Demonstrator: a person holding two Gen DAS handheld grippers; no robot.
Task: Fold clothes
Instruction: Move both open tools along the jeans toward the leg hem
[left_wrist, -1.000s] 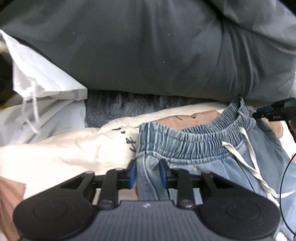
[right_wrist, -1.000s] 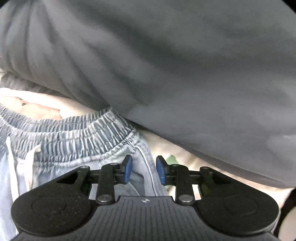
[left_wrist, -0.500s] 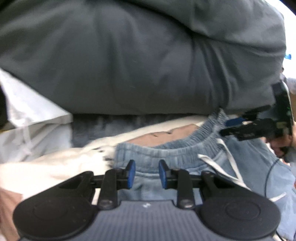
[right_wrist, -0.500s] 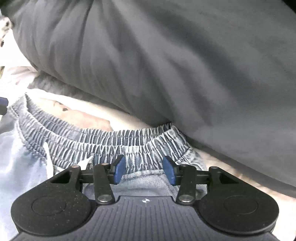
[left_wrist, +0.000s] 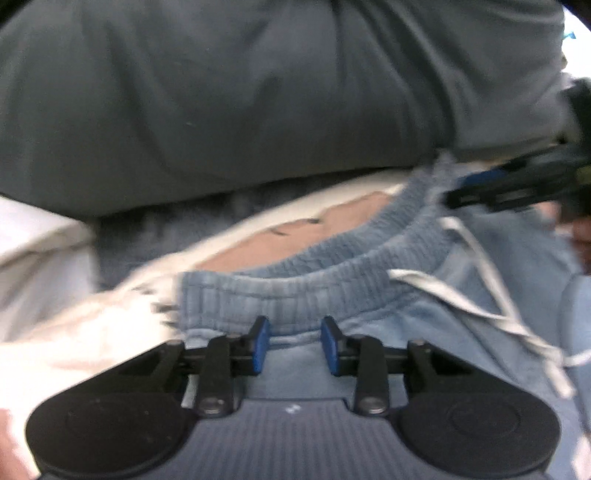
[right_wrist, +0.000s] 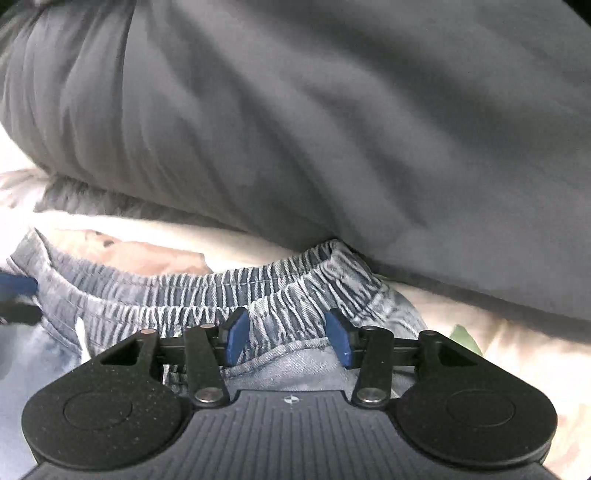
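Beneath the grey duvet (right_wrist: 332, 129), the denim shorts (right_wrist: 288, 295) are lying waistband-up on a cream cloth (left_wrist: 92, 325) — dark marks there are blurring, unreadable. The left gripper (left_wrist: 294, 345) is hovering narrowly parted over the waistband; the right gripper (right_wrist: 286, 338), jaws just widened, is straddling it — gripping nothing.

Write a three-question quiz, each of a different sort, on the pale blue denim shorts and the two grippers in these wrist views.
1. True or false: the right gripper has its fingers clamped flat on the white drawstring.
2. What lies behind the pale blue denim shorts? A) large grey cushion B) wooden chair C) red towel
3. Which part of the shorts sits just ahead of the left gripper?

Key: 1 false: its fingers have just been opening, astride the elastic waistband. 2 A. 3 The elastic waistband.
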